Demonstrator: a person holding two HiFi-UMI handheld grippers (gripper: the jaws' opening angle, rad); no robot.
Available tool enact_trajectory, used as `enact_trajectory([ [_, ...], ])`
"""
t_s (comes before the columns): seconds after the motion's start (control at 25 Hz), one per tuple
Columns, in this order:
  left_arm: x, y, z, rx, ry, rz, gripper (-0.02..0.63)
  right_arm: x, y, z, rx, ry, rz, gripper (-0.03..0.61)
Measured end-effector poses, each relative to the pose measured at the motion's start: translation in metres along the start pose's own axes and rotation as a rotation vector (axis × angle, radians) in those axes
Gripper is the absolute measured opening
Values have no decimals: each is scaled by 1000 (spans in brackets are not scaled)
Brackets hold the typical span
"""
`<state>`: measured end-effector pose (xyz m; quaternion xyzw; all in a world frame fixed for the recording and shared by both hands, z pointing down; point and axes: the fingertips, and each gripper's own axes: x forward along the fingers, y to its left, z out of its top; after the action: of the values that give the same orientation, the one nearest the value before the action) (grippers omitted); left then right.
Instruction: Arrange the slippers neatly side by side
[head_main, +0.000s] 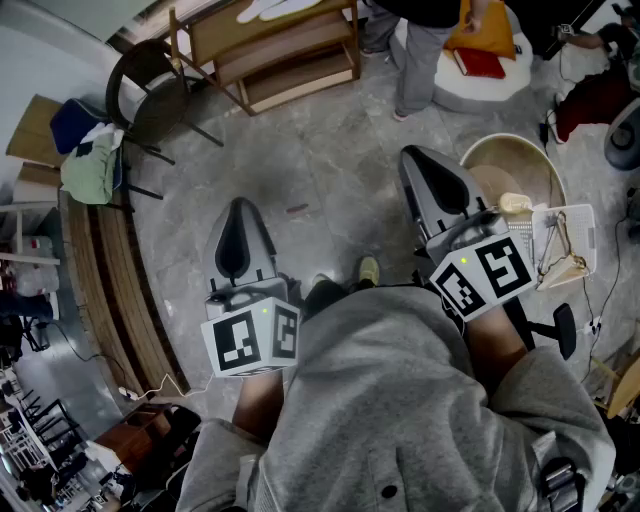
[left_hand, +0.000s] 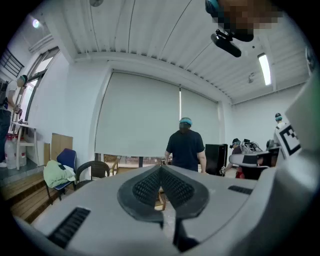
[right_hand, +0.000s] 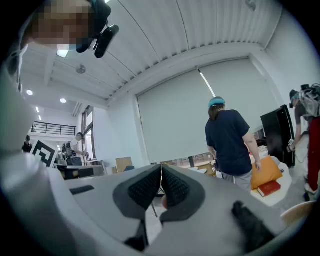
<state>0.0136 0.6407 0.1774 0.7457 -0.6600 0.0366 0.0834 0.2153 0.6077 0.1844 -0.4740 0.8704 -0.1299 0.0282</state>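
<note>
No slippers show clearly in any view; two pale flat shapes (head_main: 272, 8) lie on a wooden rack at the top edge of the head view, and I cannot tell what they are. My left gripper (head_main: 240, 204) is held close to my body, pointing out over the grey floor, jaws shut with nothing between them. My right gripper (head_main: 409, 153) is beside it, also shut and empty. In the left gripper view the left gripper (left_hand: 161, 168) has its ribbed pads pressed together, aimed level across the room. The right gripper (right_hand: 161, 168) looks the same in the right gripper view.
A wooden rack (head_main: 285, 55) stands ahead, with a black chair (head_main: 150, 95) and a green cloth (head_main: 90, 168) to its left. A person (head_main: 420, 50) stands by a white round seat (head_main: 480, 85). A beige basin (head_main: 505, 165) and a white basket (head_main: 565, 235) sit at right.
</note>
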Motion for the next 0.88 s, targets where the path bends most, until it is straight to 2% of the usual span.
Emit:
enact_trajectory([
  [0.56, -12, -2, 7, 18, -8, 5, 14, -1, 2, -6, 52, 1, 42, 25],
  [0.88, -14, 5, 3, 10, -6, -3, 14, 5, 21, -11, 24, 8, 88, 25],
])
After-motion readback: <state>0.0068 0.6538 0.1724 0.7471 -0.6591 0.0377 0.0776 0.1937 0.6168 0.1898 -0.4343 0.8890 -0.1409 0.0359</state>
